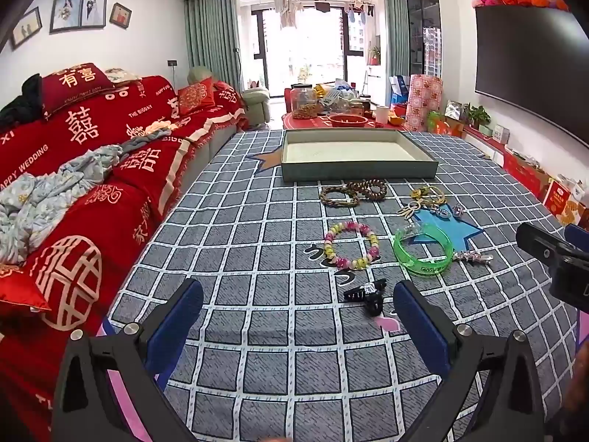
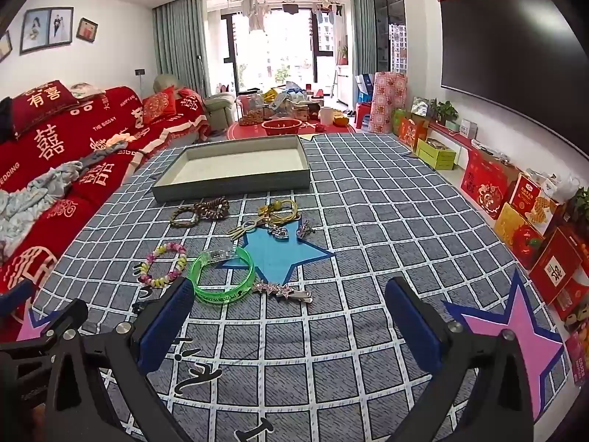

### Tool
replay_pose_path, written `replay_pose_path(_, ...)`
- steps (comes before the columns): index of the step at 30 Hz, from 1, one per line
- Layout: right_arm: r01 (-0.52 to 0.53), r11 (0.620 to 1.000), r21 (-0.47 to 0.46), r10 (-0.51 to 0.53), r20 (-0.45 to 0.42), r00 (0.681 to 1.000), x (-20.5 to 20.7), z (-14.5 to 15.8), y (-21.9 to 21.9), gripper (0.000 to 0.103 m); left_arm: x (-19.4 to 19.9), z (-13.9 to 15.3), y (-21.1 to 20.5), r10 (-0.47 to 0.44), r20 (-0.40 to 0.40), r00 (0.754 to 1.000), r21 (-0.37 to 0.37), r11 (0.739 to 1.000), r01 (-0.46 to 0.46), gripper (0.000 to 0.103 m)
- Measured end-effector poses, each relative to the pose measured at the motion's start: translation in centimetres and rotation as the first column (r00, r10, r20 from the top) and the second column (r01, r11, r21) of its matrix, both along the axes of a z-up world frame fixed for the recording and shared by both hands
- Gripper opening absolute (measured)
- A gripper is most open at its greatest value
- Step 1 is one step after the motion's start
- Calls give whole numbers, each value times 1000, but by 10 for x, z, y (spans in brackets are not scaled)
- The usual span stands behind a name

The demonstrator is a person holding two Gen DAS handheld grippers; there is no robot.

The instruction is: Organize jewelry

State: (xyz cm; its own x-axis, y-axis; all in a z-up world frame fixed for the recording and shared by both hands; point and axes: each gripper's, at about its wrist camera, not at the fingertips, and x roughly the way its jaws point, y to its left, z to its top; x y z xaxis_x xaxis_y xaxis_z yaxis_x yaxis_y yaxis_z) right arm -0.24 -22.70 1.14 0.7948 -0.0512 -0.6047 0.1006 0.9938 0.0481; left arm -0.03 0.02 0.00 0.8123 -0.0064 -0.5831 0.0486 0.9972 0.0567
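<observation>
A shallow grey tray (image 1: 359,171) (image 2: 235,186) stands at the far side of the checked cloth. In front of it lie a braided bracelet (image 1: 338,196), a wooden bead bracelet (image 1: 368,188), a gold keychain cluster (image 1: 427,195) (image 2: 279,208), a pastel bead bracelet (image 1: 328,243) (image 2: 162,280), a green bangle (image 1: 423,269) (image 2: 221,296), a star hair clip (image 1: 473,256) (image 2: 283,291) and a black hair claw (image 1: 366,293). My left gripper (image 1: 296,294) hovers open just short of the claw. My right gripper (image 2: 290,285) is open near the star clip, holding nothing.
A red sofa (image 1: 92,154) with loose clothes runs along the table's left side. Boxes (image 2: 522,213) line the floor on the right below a wall screen (image 2: 508,55). A second low table (image 1: 331,118) with jars and bowls stands behind the tray.
</observation>
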Motion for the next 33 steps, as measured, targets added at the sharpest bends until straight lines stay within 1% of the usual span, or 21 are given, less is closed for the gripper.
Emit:
replay_pose_path(2,0,1000,-6,0,-16,1000,0,0,1,103,-2,1,-1,6,3,1000,-3,1000,-6,103)
replay_pose_path(4,3,1000,-11,-3,-16,1000,1,-1,2,103,-5,2,-2,2,5,1000,-9,1000,-2,103)
replay_pose_path(5,0,1000,-11,0,-12,1000,0,-1,2,103,-3,2,5,16,-9,1000,-36,999,-16,103)
replay_pose_path(7,2,1000,-10,-2,-10,1000,1,-1,3,103,-6,4,6,20,3,1000,-38,999,-20,103)
replay_pose_path(8,4,1000,-11,-4,-5,1000,-2,3,3,103,-8,5,7,22,7,1000,-37,999,-21,103)
replay_pose_path(9,4,1000,-10,-5,-5,1000,-1,4,3,103,2,2,9,23,-9,1000,-45,999,-23,103)
replay_pose_path(11,5,1000,-11,-5,12,1000,-5,4,3,103,5,1,11,23,-10,1000,-45,999,-24,103)
replay_pose_path(12,4,1000,-12,-4,13,1000,-5,4,3,103,0,2,10,27,3,1000,-41,999,-27,103)
replay_pose_path(19,1,1000,-7,-1,20,1000,-5,6,2,103,-1,2,13,31,4,1000,-43,999,-31,103)
replay_pose_path(20,3,1000,-6,-3,26,1000,-10,8,4,103,0,2,13,31,4,1000,-42,999,-30,103)
replay_pose_path(33,2,1000,-3,-2,30,1000,-12,10,5,103,-1,1,13,34,7,999,-42,999,-33,103)
